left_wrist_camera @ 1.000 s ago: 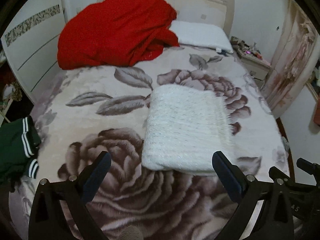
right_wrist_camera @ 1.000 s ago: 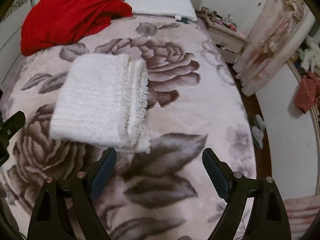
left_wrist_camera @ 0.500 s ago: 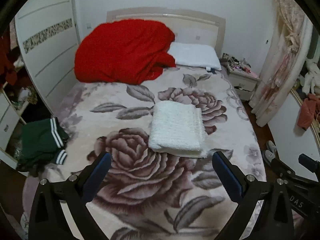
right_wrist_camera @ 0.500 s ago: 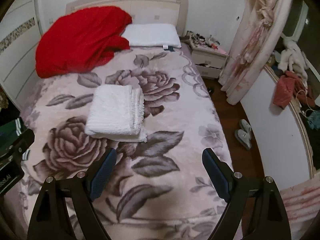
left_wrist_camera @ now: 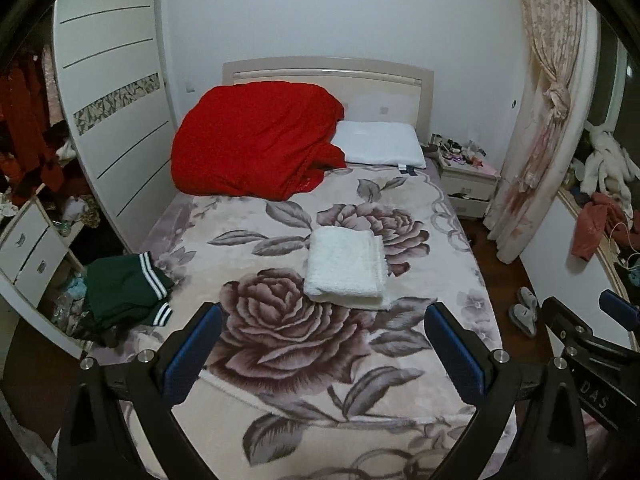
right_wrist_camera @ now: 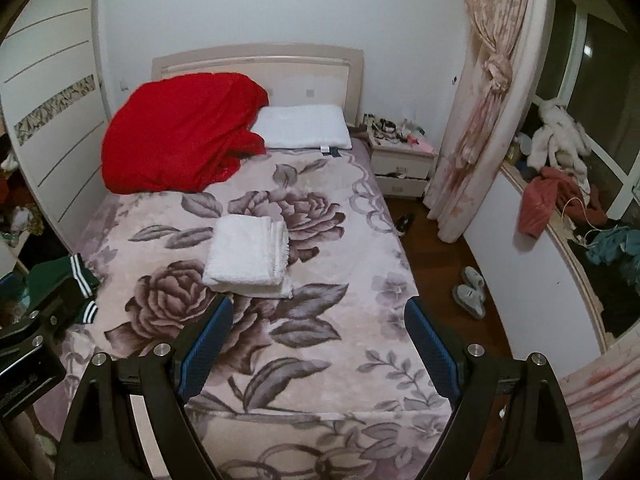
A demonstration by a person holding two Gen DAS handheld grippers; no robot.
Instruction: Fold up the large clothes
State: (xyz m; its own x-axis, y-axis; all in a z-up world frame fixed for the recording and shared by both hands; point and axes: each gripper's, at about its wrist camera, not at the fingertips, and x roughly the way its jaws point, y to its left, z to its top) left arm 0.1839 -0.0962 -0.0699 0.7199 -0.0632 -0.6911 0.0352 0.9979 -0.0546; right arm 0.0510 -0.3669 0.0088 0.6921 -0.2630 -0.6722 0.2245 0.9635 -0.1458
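A folded white fuzzy garment (left_wrist_camera: 346, 266) lies flat in the middle of the bed; it also shows in the right wrist view (right_wrist_camera: 248, 256). A green garment with white stripes (left_wrist_camera: 126, 288) lies crumpled at the bed's left edge, seen too in the right wrist view (right_wrist_camera: 66, 280). My left gripper (left_wrist_camera: 320, 354) is open and empty, held back above the foot of the bed. My right gripper (right_wrist_camera: 320, 346) is open and empty, also far from the white garment.
The bed has a floral blanket (left_wrist_camera: 304, 360), a red quilt (left_wrist_camera: 256, 144) heaped at the head and a white pillow (left_wrist_camera: 380, 148). A nightstand (right_wrist_camera: 402, 160), curtain (right_wrist_camera: 480, 120) and slippers (right_wrist_camera: 470, 288) are on the right. A wardrobe (left_wrist_camera: 112, 120) stands on the left.
Both grippers have drawn back and up from the folded white garment, which now looks small and far. Both stayed open and empty.
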